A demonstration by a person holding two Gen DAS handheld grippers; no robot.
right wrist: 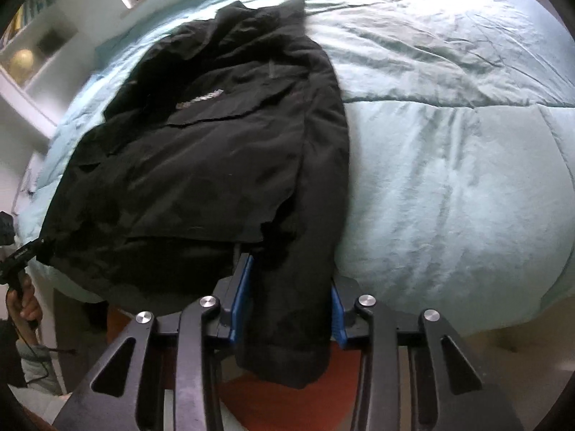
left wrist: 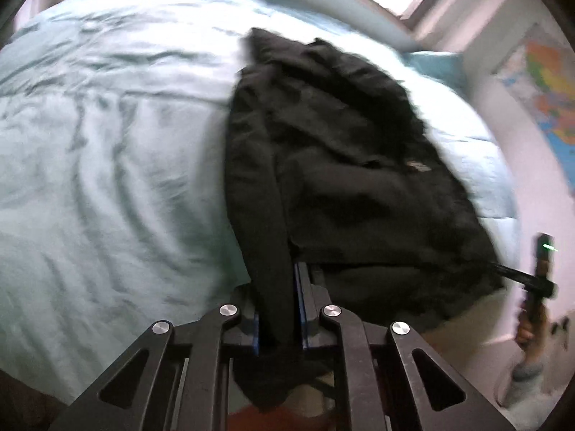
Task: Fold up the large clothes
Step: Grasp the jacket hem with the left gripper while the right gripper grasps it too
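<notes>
One black jacket (right wrist: 215, 151) lies spread on a bed covered by a pale blue-green duvet (right wrist: 449, 165), its hem at the near edge of the mattress and its collar end toward the far side. A sleeve or side strip hangs off each near corner, and each is caught by one tool.

The left hand-held gripper (left wrist: 278, 309) has its blue-lined jaws pressed nearly together on a narrow hanging strip of black cloth. The right hand-held gripper (right wrist: 287, 301) pinches a thicker bundle of the same garment, so its jaws stand wider, the cloth filling the gap from pad to pad. In the right wrist view the other tool and the hand (right wrist: 23, 298) holding it show at the left edge.

This reads as the grasping step that opens a fold: both near corners are secured, and no fold is made yet. The next move likely calls for lifting both corners together, keeping them level and taut, and carrying the hem over toward the collar so the fabric lands flat.

Count: one jacket, one bed, two grippers, and a wall map (left wrist: 542, 100) in the left wrist view.
</notes>
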